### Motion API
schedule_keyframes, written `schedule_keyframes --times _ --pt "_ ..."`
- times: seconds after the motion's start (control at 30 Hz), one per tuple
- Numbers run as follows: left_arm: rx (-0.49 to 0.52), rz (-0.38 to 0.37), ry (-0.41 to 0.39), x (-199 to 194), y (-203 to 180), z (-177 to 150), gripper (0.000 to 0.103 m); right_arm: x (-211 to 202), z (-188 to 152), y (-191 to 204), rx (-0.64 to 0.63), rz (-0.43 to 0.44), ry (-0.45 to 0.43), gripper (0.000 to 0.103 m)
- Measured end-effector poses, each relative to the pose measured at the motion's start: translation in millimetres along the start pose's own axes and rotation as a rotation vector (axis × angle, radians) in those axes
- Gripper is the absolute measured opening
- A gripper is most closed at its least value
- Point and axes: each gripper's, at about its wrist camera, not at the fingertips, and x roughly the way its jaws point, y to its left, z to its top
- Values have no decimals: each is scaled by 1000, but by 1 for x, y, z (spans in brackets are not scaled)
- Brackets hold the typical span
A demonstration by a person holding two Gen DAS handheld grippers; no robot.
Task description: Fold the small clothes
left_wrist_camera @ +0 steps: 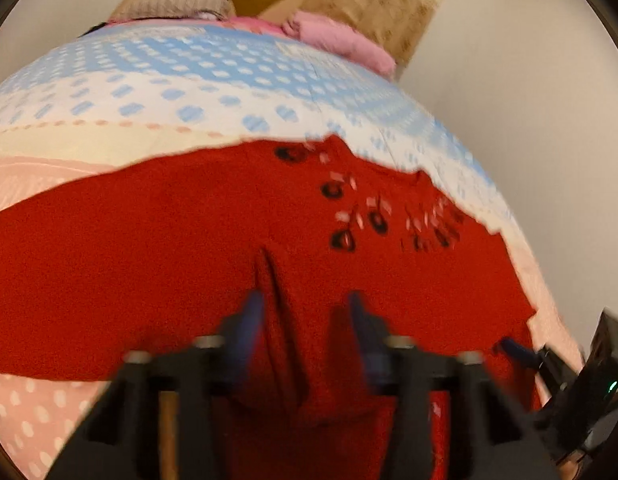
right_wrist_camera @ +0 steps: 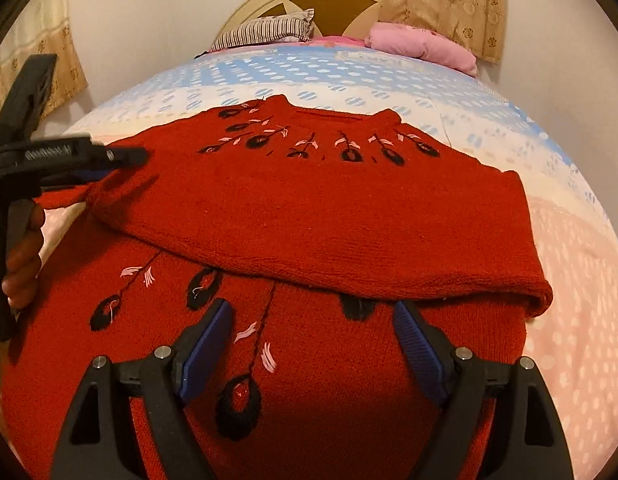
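The red sweater (right_wrist_camera: 309,208) lies on the bed (right_wrist_camera: 569,240), its upper half folded down over the lower, the fold edge running just ahead of the right gripper (right_wrist_camera: 313,320). That claw stands wide open above the lower panel and holds nothing. The left gripper (left_wrist_camera: 305,300) has its jaws a little apart with a ridge of knit bunched between them – the view is blurred, so I cannot tell if the pads bite or have let go. Risks as I judge them: if the left claw lifts with knit caught, it drags the folded layer askew; the loose knit may snag on a pad; the right claw may pinch only one layer – the fold would then slide open
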Motion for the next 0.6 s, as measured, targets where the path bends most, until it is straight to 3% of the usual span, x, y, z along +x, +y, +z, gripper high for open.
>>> schedule_keyframes --times 0.1,0.2,0.27,0.33,0.53,0.6 --pt "32 4 -31 -5 -5 -2 5 0 0 -4 14 9 3 85" --pt "25 15 -114 -27 -4 0 5 0 0 -3 6 0 1 85" --pt "11 -5 -129 -33 -1 0 5 1 1 -3 7 1 0 85" --pt "17 32 -128 -34 2 -2 5 1 1 -4 8 2 1 85" --pt "-52 43 -69 -14 19 -11 7 -3 2 -8 26 23 -9 85" --pt "-25 41 -64 -15 14 -12 8 -16 3 -16 74 42 -53 85"
